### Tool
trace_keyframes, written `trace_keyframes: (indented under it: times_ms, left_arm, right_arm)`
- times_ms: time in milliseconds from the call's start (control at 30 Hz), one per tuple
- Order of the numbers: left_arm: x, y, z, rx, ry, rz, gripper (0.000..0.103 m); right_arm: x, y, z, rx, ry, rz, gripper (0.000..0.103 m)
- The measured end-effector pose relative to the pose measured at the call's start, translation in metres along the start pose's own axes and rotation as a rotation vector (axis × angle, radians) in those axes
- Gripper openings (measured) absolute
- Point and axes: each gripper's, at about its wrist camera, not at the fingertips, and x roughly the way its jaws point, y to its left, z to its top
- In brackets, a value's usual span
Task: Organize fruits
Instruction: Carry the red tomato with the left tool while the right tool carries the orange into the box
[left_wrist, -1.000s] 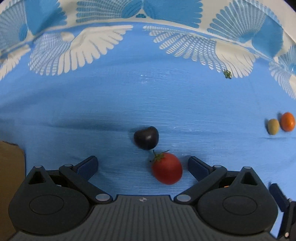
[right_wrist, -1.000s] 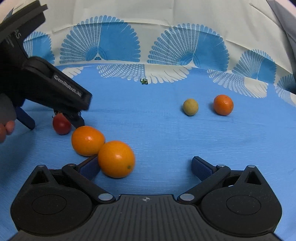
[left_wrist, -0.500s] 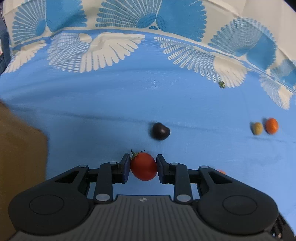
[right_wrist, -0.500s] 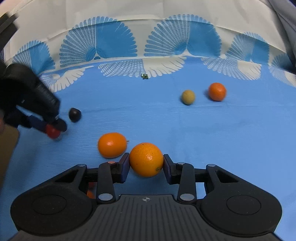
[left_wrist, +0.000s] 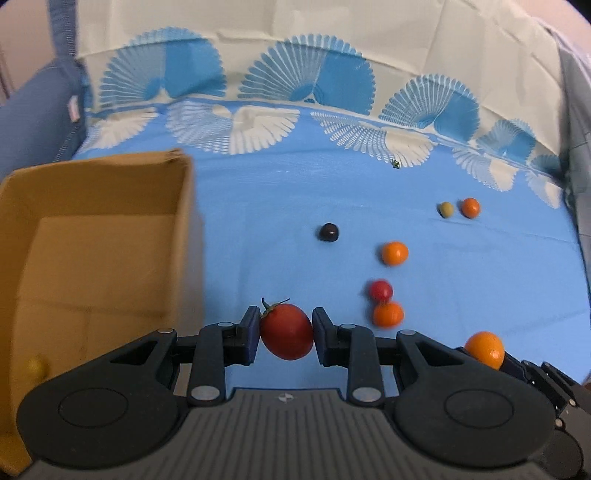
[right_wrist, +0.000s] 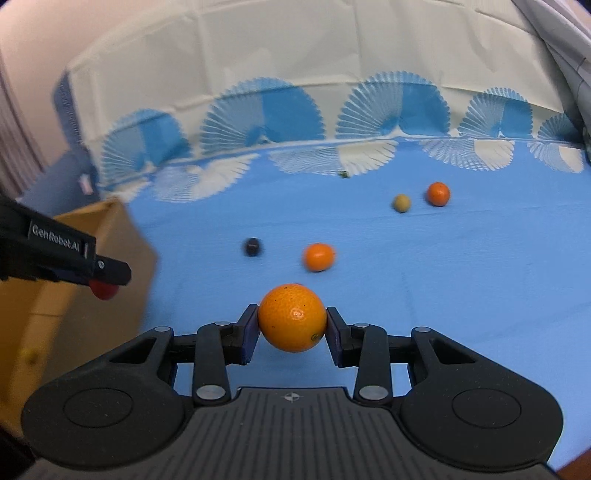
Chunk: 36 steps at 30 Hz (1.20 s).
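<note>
The box (left_wrist: 96, 236) is placed at the left of the counter (left_wrist: 280, 192). A tomato (left_wrist: 287, 331) is clamped in the left tool (left_wrist: 284, 338), just right of the box. An orange (right_wrist: 291, 317) is clamped in the right tool (right_wrist: 291, 334). Loose fruits are scattered to the right; a pair (left_wrist: 458, 208) lies far right.

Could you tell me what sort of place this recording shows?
Probably a table at home, dressed for a fruit-sorting demo: a blue fan-patterned cloth covers it, small fruit such as an orange lies scattered, and an open cardboard box stands at one side.
</note>
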Motion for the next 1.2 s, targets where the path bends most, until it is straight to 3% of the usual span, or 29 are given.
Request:
trace_keyframes:
  times_ms: [267, 633, 933, 1200]
  left_arm:
    - [-0.084, 0.054, -0.05, -0.008, -0.061, 0.059, 0.034]
    - [-0.168, 0.129, -0.124, -0.084, -0.13, 0.084, 0.034]
    - [-0.2, 0.162, -0.176, -0.143, -0.155, 0.102, 0.034]
    - [-0.21, 0.168, -0.187, -0.139, -0.189, 0.105, 0.034]
  right_arm:
    - [-0.081, 0.063, -0.028, -0.046, -0.037, 0.087, 0.039]
    - [-0.149, 0.136, -0.079, -0.13, -0.028, 0.207, 0.039]
    - [-0.177, 0.177, -0.108, -0.21, -0.018, 0.259, 0.039]
    - [-0.182, 0.19, -0.111, -0.253, -0.022, 0.269, 0.039]
